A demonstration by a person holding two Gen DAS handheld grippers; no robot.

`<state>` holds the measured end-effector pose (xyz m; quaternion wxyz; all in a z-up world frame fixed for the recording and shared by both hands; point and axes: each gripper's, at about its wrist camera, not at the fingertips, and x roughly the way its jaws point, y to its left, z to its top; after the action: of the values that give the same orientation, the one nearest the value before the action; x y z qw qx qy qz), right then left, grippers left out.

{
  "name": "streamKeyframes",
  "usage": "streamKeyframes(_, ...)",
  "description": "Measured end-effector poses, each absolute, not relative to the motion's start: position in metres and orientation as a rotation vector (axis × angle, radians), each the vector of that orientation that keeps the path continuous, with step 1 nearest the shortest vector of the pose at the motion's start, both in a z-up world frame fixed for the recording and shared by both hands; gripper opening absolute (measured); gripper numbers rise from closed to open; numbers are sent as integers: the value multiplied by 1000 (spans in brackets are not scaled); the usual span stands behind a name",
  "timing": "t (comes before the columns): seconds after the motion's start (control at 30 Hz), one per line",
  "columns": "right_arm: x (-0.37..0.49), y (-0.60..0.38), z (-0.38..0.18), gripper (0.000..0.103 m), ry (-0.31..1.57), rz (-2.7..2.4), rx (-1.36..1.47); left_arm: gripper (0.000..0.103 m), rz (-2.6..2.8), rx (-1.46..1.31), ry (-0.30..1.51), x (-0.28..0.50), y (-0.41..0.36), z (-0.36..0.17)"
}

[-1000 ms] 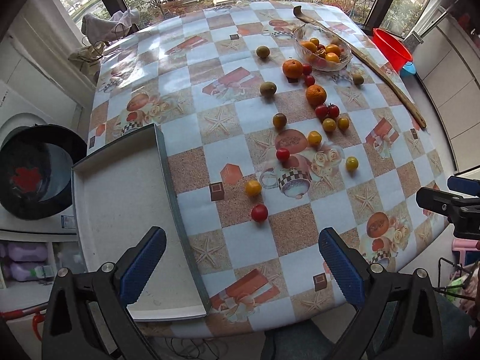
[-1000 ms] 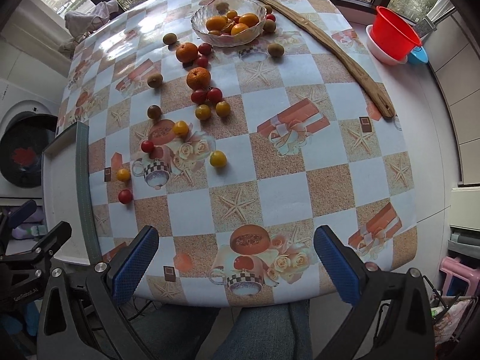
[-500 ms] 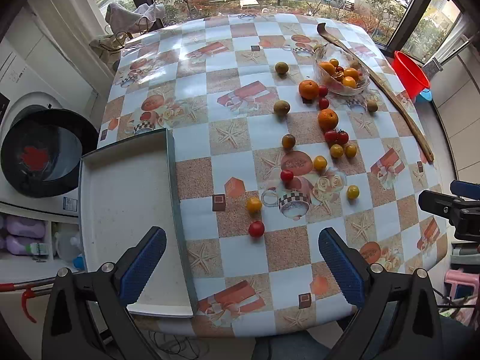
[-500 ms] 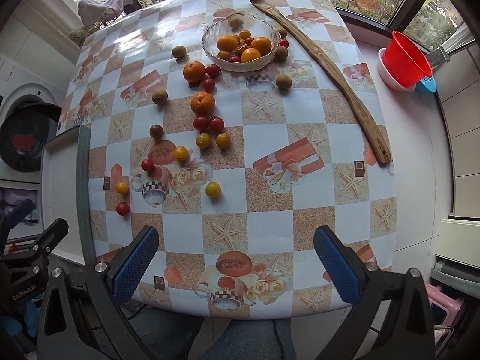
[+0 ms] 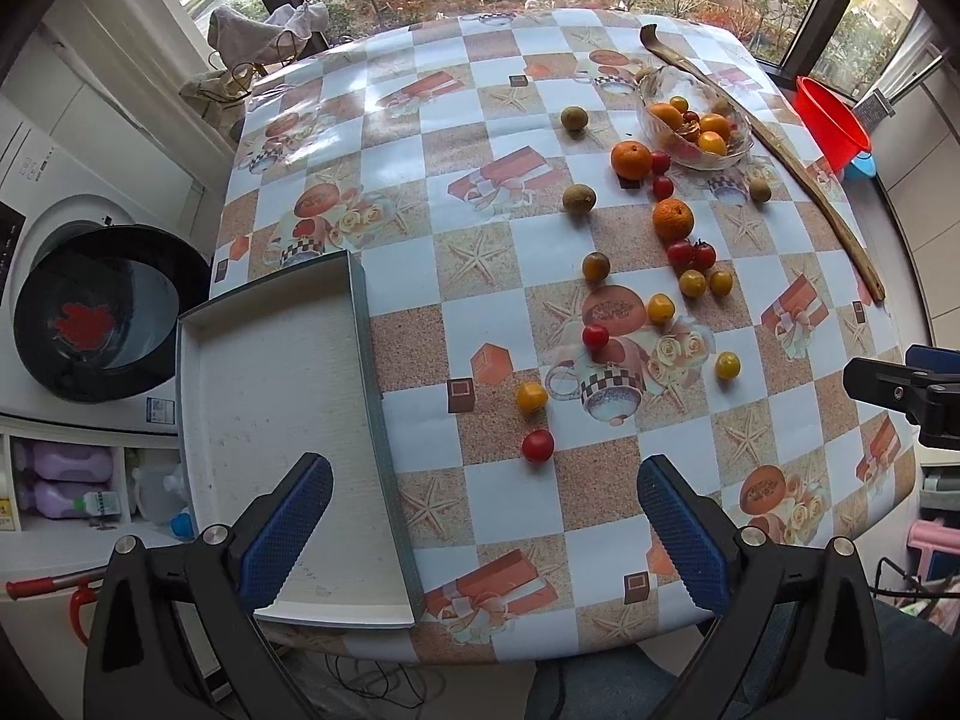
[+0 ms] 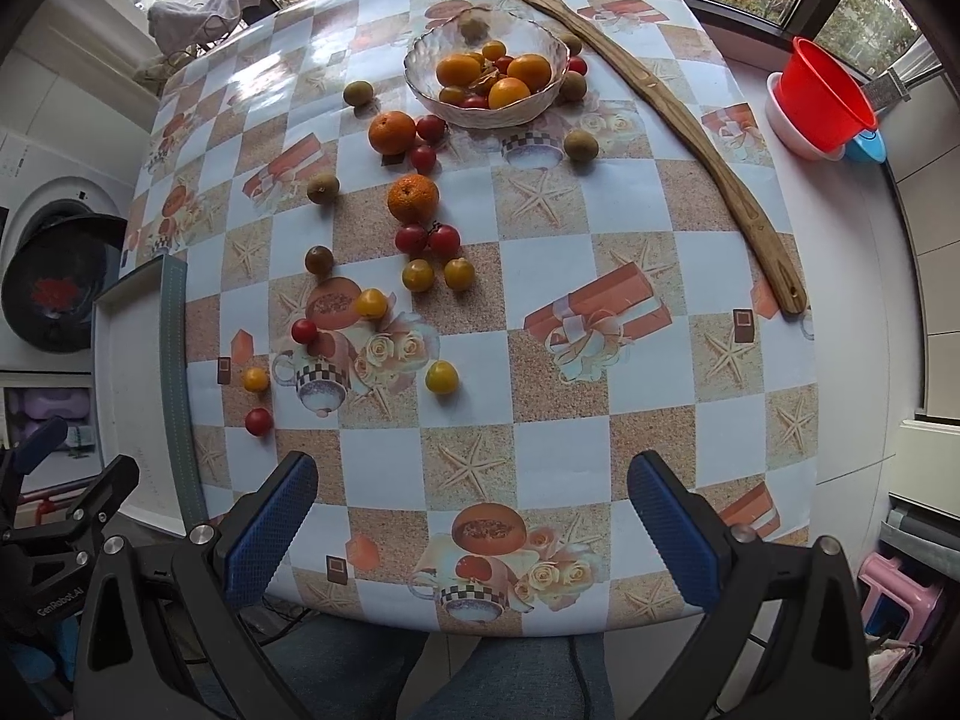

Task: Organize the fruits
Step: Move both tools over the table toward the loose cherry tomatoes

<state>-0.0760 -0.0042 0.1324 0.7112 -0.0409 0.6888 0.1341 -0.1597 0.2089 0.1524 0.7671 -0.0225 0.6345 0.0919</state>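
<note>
Several small fruits lie loose on the checked tablecloth: red tomatoes [image 5: 537, 445], yellow ones [image 5: 531, 396], two oranges [image 5: 672, 219] and brownish round fruits [image 5: 579, 200]. A glass bowl [image 5: 654, 87] at the far side holds more fruit; it also shows in the right wrist view [image 6: 420, 81]. An empty white tray [image 5: 270, 408] sits at the table's left edge. My left gripper [image 5: 483, 531] is open and empty above the table's near edge, over the tray's right rim. My right gripper [image 6: 474, 534] is open and empty above the near edge, to the right.
A long wooden stick [image 6: 678, 120] lies across the far right of the table. A red bucket [image 6: 825, 96] stands on the sill to the right. A washing machine [image 5: 90, 294] is on the left. The nearest red tomato [image 6: 258, 421] lies next to the tray [image 6: 129, 396].
Both grippers have risen and pulled back from the table, so more of it shows. No fruit has moved. Both grippers stay open.
</note>
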Motion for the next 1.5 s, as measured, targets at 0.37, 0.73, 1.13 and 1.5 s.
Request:
streamKeyframes(0.37,-68,-5,129,103,1535,308,-61,102,201,-16,1386,-151,206,153)
streamKeyframes(0.73,-66,-9,122,103,1555,309,-29,102,201,27,1407,-147,201,152)
streamKeyframes(1.13,-64,-20,113,103,1555,295,-12,102,220,28,1420,-137,203,144)
streamKeyframes(1.5,-69,-21,71,103,1613,282,-67,102,176,8,1428,-112,195,104)
